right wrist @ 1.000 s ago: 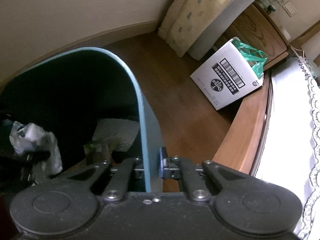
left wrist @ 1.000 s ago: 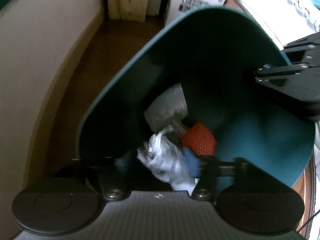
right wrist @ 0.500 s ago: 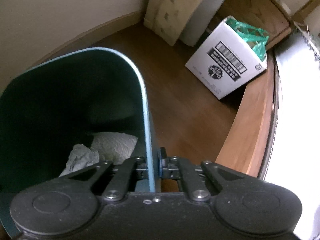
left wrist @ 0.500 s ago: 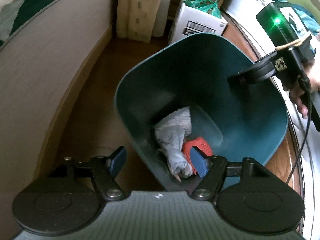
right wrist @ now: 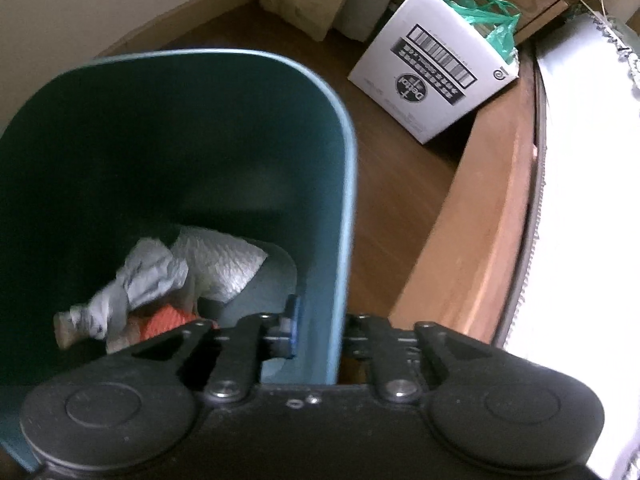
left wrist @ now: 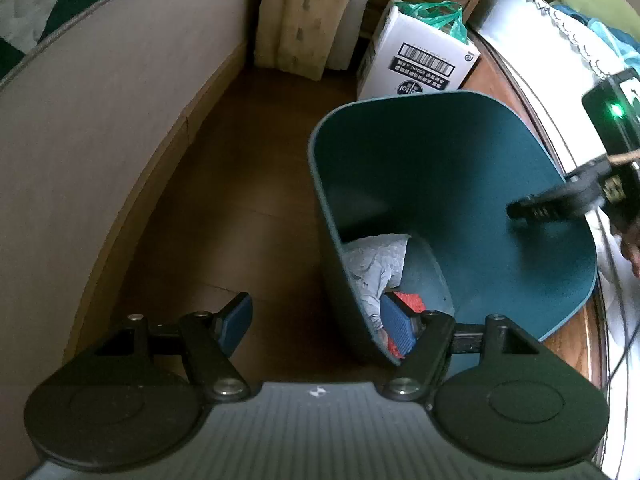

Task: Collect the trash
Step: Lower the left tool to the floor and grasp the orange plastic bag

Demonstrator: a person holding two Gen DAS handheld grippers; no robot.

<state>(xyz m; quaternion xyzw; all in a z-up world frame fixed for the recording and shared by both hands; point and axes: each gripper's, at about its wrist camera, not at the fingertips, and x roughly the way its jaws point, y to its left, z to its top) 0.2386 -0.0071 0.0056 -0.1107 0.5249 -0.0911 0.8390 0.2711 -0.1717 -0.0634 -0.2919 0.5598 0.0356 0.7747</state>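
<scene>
The right claw [right wrist: 316,332] straddles the teal bin [right wrist: 344,184] wall, its jaws opening, while the left claw [left wrist: 316,322] hangs apart and empty over crumpled paper [left wrist: 372,268].

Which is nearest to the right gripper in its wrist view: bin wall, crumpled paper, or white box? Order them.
From the right gripper, jaws opening:
1. Bin wall, between the jaws.
2. Crumpled paper, down inside the bin, left.
3. White box, on the floor, far upper right.
</scene>
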